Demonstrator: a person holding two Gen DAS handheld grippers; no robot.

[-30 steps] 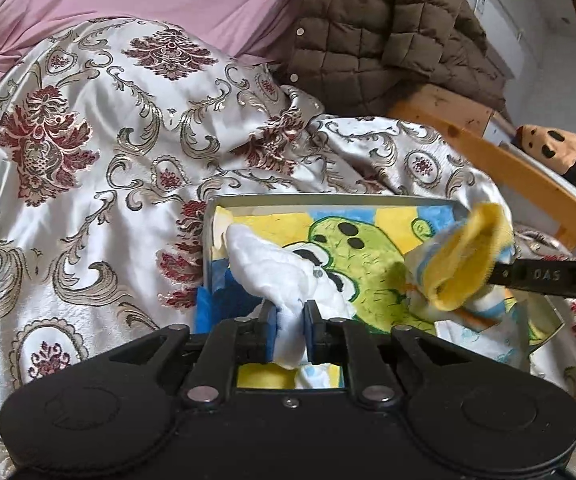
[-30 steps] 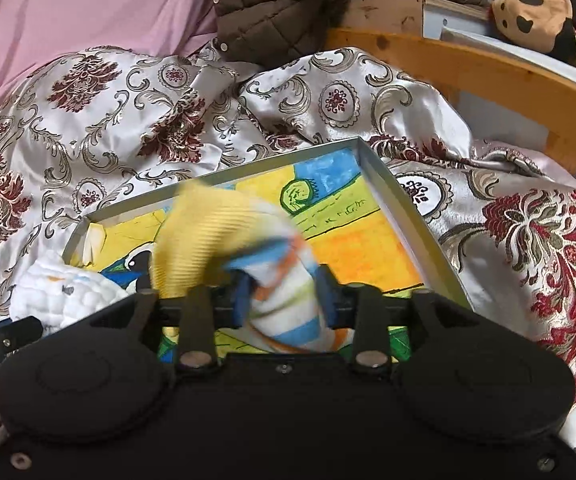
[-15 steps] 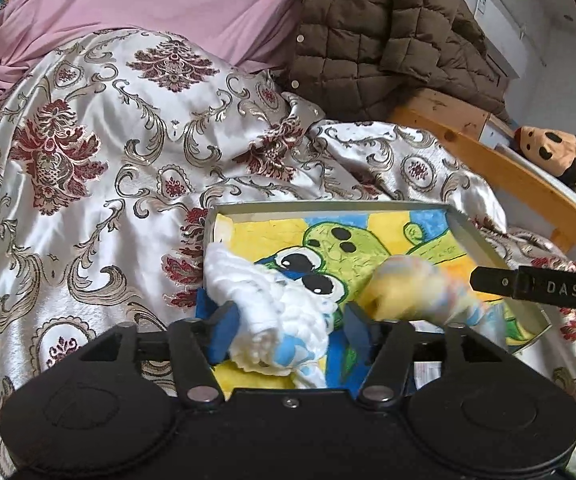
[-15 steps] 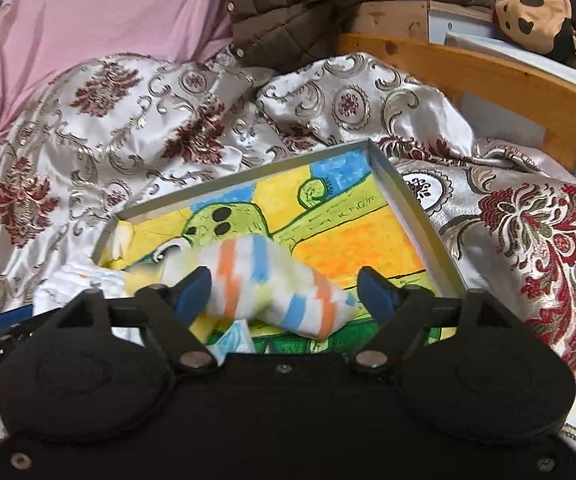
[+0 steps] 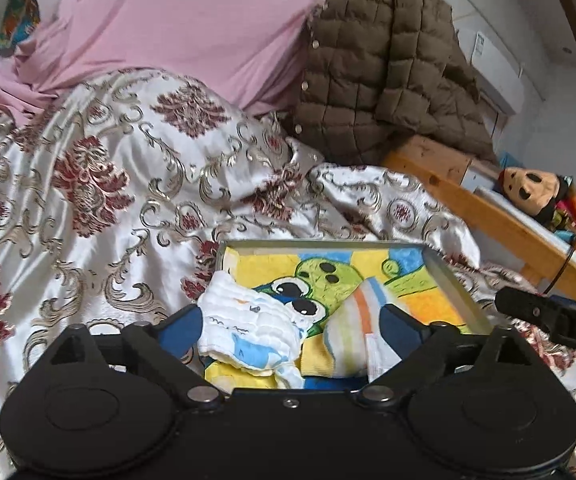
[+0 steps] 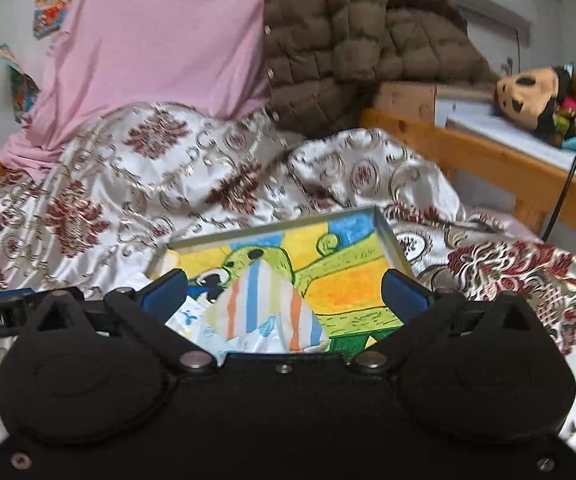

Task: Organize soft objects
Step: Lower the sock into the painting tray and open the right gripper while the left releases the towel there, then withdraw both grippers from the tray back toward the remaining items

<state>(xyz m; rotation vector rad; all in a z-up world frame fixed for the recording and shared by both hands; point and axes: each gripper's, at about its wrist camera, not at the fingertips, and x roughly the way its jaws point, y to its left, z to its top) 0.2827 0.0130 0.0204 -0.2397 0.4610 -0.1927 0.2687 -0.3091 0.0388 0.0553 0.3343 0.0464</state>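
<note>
A shallow grey-rimmed box (image 5: 449, 280) with a cartoon frog picture inside lies on the bed; it also shows in the right wrist view (image 6: 389, 236). A white quilted cloth (image 5: 248, 324) and a striped yellow-cuffed sock (image 5: 357, 328) lie in its near end. The sock (image 6: 264, 304) shows in the right wrist view with the white cloth (image 6: 190, 320) beside it. My left gripper (image 5: 291, 328) is open, its jaws wide apart around both items without gripping. My right gripper (image 6: 284, 292) is open above the sock.
A patterned satin bedspread (image 5: 100, 184) covers the bed. A pink sheet (image 5: 192, 32) and a brown quilted jacket (image 5: 383, 64) are piled at the back. A wooden bed rail (image 6: 475, 156) runs along the right, with a plush toy (image 6: 527, 92) on the shelf behind it.
Both grippers opened and let go: the white cloth and the striped sock dropped into the box. Both grippers have pulled back and up from the box.
</note>
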